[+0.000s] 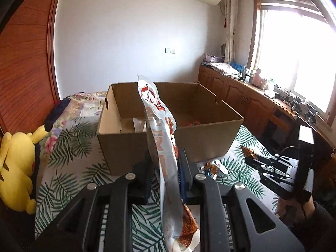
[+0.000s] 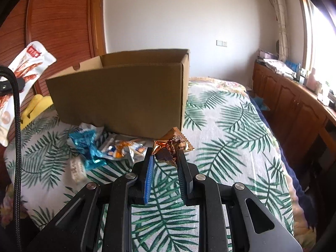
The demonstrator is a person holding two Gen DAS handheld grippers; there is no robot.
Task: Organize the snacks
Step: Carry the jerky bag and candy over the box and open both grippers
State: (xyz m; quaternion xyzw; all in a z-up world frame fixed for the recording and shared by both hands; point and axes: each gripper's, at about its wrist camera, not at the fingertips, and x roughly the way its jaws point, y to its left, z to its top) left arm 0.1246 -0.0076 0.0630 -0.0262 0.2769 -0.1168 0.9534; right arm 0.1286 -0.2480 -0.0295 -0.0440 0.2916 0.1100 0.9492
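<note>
An open cardboard box [image 1: 210,140] stands on the leaf-print bed [image 1: 69,168]; it also shows in the right wrist view [image 2: 126,96]. My left gripper [image 1: 166,168] is shut on a long white and red snack pouch [image 1: 159,130], held upright in front of the box's near wall; the pouch also shows at the left of the right wrist view [image 2: 23,71]. My right gripper [image 2: 164,157] is shut on a crinkled brown-gold snack packet [image 2: 172,147] just above the bed, right of the box's near corner. The right gripper also shows in the left wrist view [image 1: 271,166].
Loose snacks lie by the box: a blue packet [image 2: 88,147] and white-orange packets [image 2: 124,149]. A yellow plush toy [image 1: 16,168] lies at the bed's left edge. Wooden cabinets [image 1: 241,96] with clutter run along the window wall. Some items lie inside the box [image 1: 138,125].
</note>
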